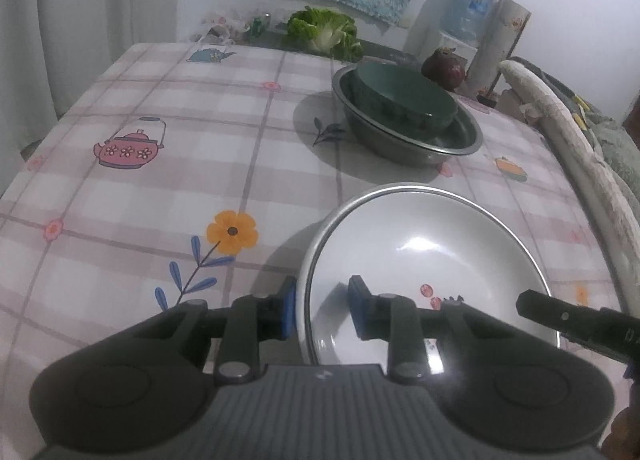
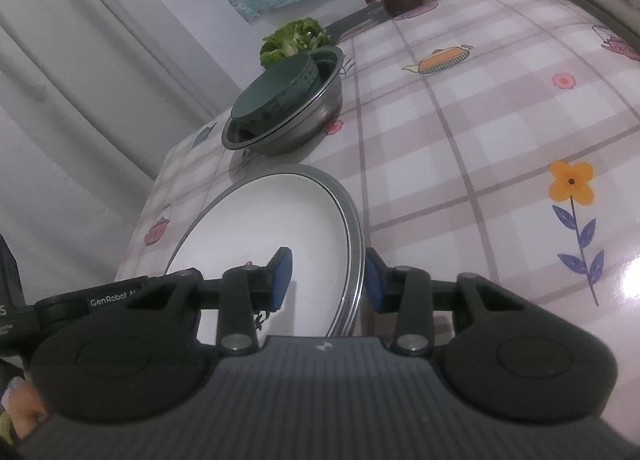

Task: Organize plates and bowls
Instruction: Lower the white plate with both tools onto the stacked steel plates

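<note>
On the glossy checked table point(image 1: 140, 188) the white enamel bowl point(image 1: 432, 260) looks stiff, light and slippery, its rim straddled on opposite sides by the left hand-held gripper point(image 1: 322, 308) and right hand-held gripper point(image 2: 326, 280), neither visibly clamped yet.

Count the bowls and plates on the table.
3: a white plate nearest, its rim between both claws; farther back a steel bowl, with a dark green bowl sitting tilted inside it. More may lie out of view.

Bare tablecloth point(image 1: 140, 200) left of white bowl point(image 1: 432, 256); steel basin point(image 1: 400, 144) with green bowl point(image 1: 404, 100) just beyond
</note>
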`<state>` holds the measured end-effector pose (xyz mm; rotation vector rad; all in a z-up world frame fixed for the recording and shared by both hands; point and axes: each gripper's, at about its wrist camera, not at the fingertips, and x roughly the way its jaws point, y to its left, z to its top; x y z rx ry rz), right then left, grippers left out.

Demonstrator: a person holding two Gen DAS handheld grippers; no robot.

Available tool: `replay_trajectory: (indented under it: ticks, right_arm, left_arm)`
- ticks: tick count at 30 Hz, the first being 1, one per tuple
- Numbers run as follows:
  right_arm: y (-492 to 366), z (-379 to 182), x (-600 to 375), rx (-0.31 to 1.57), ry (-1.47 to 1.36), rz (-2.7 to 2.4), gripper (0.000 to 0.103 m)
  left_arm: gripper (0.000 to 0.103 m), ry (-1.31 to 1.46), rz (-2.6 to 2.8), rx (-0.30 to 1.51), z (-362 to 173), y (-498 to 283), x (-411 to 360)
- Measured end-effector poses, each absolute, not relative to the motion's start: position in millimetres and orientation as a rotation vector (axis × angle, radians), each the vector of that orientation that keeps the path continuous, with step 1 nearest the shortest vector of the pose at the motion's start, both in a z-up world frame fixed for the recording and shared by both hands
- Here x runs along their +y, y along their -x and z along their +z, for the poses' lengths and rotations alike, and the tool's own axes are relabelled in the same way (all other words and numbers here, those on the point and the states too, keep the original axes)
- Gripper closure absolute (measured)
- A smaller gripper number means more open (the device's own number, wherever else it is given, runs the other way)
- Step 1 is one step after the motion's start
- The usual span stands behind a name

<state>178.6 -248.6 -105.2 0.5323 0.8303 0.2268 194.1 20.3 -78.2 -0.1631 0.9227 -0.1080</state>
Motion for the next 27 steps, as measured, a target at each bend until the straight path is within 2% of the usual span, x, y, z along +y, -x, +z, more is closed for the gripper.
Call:
replay_trajectory:
  ticks: [15,24,27]
  right_arm:
    - [-142,-100,-281,0.866,-0.533,0.173,0.064]
    - [-125,-100,-289,0.856,-0.538,0.150,0.063]
    - [-123,-96,-285,0.842,-0.495,0.142,0.058]
  left_arm:
    - [0.074,0.137,-0.194,0.968,-73,-163,-12]
    - [0.066,0.098,-0.209,0.953,-68,-151,-24]
    - [0.059,0.058,-0.187,0.925,-63,-148,-27]
